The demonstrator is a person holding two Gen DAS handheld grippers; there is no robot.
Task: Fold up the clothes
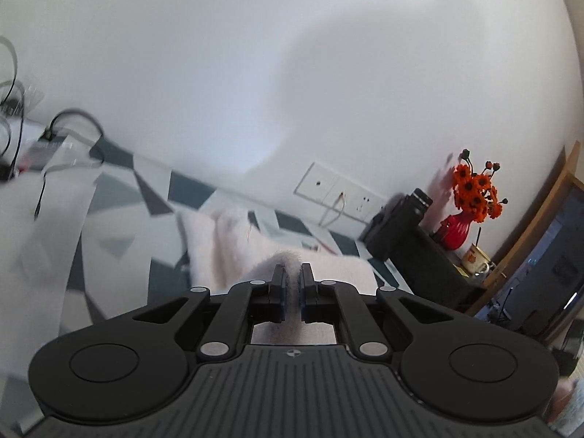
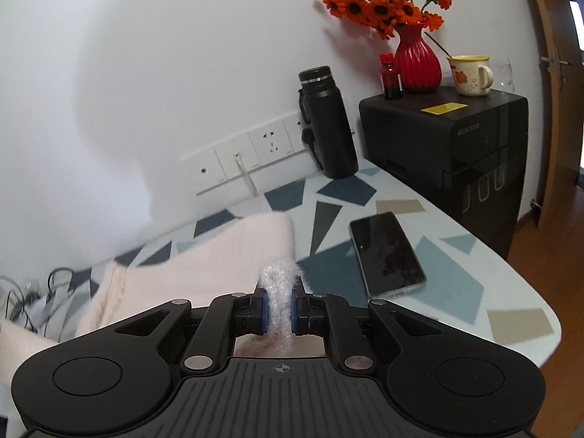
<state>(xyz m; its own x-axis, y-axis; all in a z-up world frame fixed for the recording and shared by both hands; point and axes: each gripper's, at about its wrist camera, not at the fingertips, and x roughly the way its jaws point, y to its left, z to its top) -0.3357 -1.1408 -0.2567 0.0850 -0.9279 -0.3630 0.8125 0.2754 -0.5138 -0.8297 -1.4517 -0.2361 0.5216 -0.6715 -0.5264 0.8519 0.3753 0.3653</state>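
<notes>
A fluffy pale pink garment lies on the patterned table, and a fold of it rises between the fingers of my left gripper, which is shut on it. In the right wrist view the same pink garment stretches away to the left across the table. My right gripper is shut on a bunched fuzzy edge of it, lifted off the surface. How much of the garment hangs under the grippers is hidden.
A black phone lies right of the garment. A black flask stands by the wall sockets. A black cabinet carries a red vase of orange flowers, a small bottle and a mug. Cables crowd the table's far left.
</notes>
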